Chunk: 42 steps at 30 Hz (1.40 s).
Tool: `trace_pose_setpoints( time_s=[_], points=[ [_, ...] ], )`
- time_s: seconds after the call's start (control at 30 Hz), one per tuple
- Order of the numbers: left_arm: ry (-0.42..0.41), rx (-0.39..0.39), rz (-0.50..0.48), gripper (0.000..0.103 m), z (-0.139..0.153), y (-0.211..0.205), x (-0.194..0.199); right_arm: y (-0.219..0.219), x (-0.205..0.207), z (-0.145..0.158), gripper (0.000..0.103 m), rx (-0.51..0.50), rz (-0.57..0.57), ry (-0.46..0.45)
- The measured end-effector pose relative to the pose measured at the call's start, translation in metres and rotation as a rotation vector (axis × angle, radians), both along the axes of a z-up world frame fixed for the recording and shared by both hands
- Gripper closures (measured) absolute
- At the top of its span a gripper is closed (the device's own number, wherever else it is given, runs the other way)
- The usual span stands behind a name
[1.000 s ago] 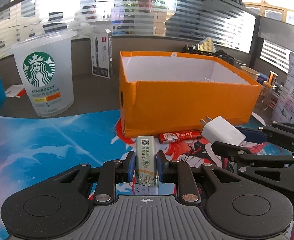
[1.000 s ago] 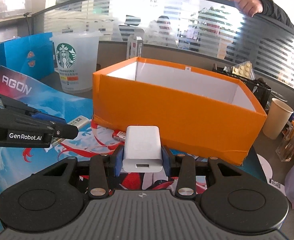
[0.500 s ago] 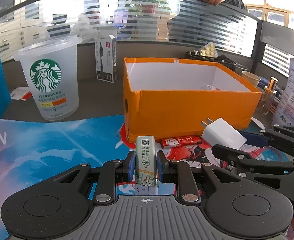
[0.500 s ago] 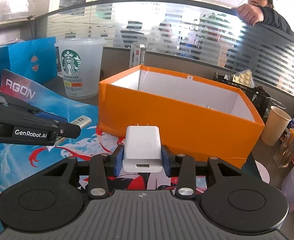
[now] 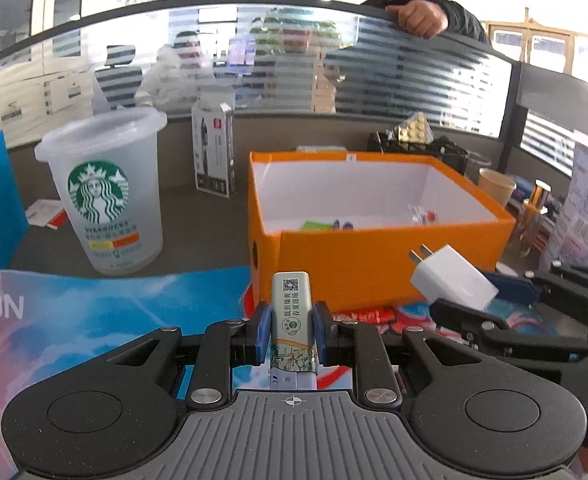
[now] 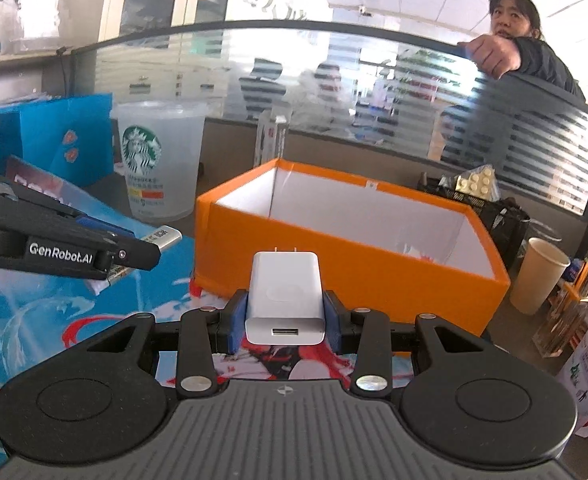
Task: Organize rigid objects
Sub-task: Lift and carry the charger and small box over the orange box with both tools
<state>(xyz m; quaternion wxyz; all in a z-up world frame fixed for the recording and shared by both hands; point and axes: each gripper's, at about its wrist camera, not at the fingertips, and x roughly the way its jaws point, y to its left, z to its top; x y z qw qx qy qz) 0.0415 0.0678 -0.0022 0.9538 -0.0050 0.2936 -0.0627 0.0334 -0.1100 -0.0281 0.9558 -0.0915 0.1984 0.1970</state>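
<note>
My left gripper is shut on a slim silver-green lighter with a QR code on top, held above the colourful mat. My right gripper is shut on a white USB wall charger, prongs pointing away. Both hang just in front of the orange box with a white inside, which holds a few small items. In the left wrist view the charger shows at the right, in the right gripper's fingers. In the right wrist view the lighter pokes out of the left gripper at the left.
A frosted Starbucks cup stands left of the box, with a tall pen carton behind. A red packet lies on the mat by the box's front. A paper cup and bottles stand right. A person leans on the glass partition.
Both grippers have risen with their objects still held. The box's inside and the items in it now show in the left wrist view.
</note>
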Motion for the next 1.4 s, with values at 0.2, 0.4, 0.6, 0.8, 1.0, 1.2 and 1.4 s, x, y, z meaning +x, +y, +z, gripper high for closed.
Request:
trace_pose_setpoints(
  time_s=[0.2, 0.4, 0.6, 0.8, 1.0, 1.2, 1.4],
  points=[
    [-0.018, -0.017, -0.007, 0.082, 0.015, -0.006, 0.013, -0.004, 0.006, 0.01, 0.067, 0.034, -0.009, -0.008],
    [-0.027, -0.027, -0.016, 0.082, 0.025, -0.014, 0.026, -0.006, 0.013, 0.018, 0.067, 0.032, -0.014, -0.025],
    [-0.02, -0.023, -0.021, 0.082, 0.027, -0.019, 0.045, -0.01, 0.026, 0.022, 0.067, 0.033, -0.024, -0.035],
    [-0.011, -0.004, -0.028, 0.082, 0.03, -0.026, 0.072, -0.013, 0.048, 0.031, 0.067, 0.024, -0.035, -0.049],
    [-0.015, -0.004, -0.033, 0.082, 0.037, -0.031, 0.098, -0.016, 0.067, 0.039, 0.067, 0.029, -0.044, -0.061],
    [-0.018, 0.0, -0.042, 0.082, 0.04, -0.036, 0.116, -0.021, 0.085, 0.043, 0.067, 0.035, -0.066, -0.061],
    [0.0, 0.005, -0.05, 0.082, 0.038, -0.041, 0.133, -0.026, 0.104, 0.046, 0.067, 0.029, -0.08, -0.055]
  ],
)
